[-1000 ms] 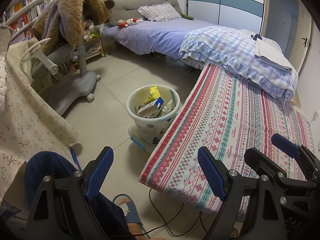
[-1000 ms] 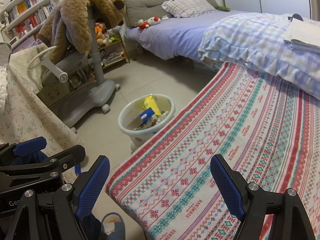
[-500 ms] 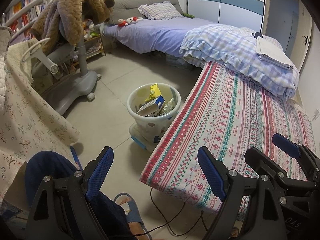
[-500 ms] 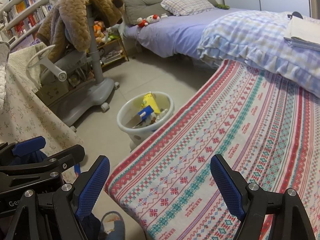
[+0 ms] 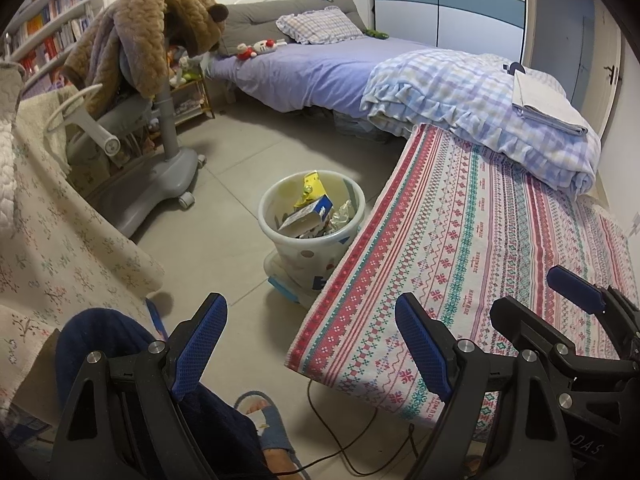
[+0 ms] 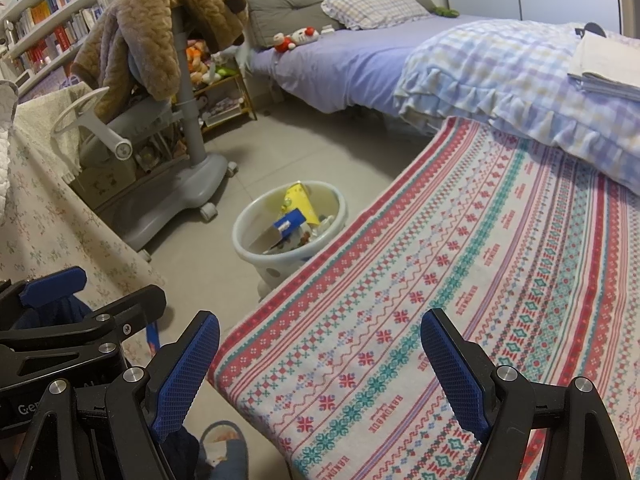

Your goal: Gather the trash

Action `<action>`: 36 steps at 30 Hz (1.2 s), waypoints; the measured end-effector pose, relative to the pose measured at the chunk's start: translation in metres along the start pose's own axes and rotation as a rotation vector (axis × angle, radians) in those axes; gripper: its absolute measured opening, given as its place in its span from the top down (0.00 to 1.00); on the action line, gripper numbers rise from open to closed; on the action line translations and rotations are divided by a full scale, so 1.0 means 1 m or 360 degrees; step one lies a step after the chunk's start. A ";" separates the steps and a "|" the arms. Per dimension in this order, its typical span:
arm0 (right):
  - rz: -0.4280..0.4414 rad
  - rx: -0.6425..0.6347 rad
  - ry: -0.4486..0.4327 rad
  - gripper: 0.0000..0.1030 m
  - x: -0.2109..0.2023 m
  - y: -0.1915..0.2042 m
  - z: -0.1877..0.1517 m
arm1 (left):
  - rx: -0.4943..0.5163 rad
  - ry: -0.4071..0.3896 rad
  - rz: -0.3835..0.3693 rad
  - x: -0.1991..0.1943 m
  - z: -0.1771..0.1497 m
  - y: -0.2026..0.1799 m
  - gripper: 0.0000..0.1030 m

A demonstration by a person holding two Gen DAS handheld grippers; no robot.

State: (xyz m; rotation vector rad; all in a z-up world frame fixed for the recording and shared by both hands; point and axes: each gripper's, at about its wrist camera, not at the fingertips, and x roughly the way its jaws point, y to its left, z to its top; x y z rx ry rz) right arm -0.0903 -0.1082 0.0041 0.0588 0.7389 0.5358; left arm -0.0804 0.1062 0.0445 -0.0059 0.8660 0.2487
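1. A patterned tablecloth (image 5: 500, 248) in red and teal bands covers the near surface.
2. A bed (image 5: 320, 72) with a lilac sheet holds a checked pillow (image 5: 320, 29) and a folded checked quilt (image 5: 480, 104).
3. A grey chair (image 6: 160, 152) on castors (brown coat (image 6: 160, 28) draped over it) stands by bookshelves (image 6: 52, 12).

The word "HANDMADE" is woven again and again along the stripes of the patterned cloth (image 6: 460, 280) spread over the bench. The letters "DAS" are printed on the body of the right gripper (image 5: 588, 449), seen from the left wrist. "Ge", cut off, is read on the left gripper (image 6: 28, 409) body. Book spines on the bookshelf (image 6: 48, 12) are too small to be read.
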 end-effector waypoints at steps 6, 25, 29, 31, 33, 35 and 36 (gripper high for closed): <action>0.0001 -0.0001 0.0002 0.16 0.001 0.000 -0.001 | 0.0008 -0.0009 0.0008 0.000 -0.001 0.000 0.15; 0.0007 0.0004 0.0009 0.16 0.003 -0.001 -0.003 | -0.0002 0.0015 0.0001 0.002 0.000 0.000 0.15; 0.0007 0.0006 0.0009 0.16 0.002 -0.001 -0.002 | -0.0002 0.0015 0.0003 0.002 0.000 -0.001 0.15; 0.0008 0.0006 0.0009 0.16 0.002 -0.001 -0.002 | 0.0002 0.0012 0.0007 0.002 0.000 0.000 0.15; 0.0008 0.0006 0.0009 0.16 0.002 -0.001 -0.002 | 0.0003 0.0009 0.0012 0.002 0.000 -0.001 0.15; 0.0009 0.0006 0.0010 0.16 0.003 -0.002 -0.002 | 0.0002 0.0011 0.0013 0.002 0.000 0.000 0.15; 0.0008 0.0006 0.0011 0.16 0.003 -0.002 -0.002 | 0.0002 0.0011 0.0013 0.001 -0.001 -0.001 0.15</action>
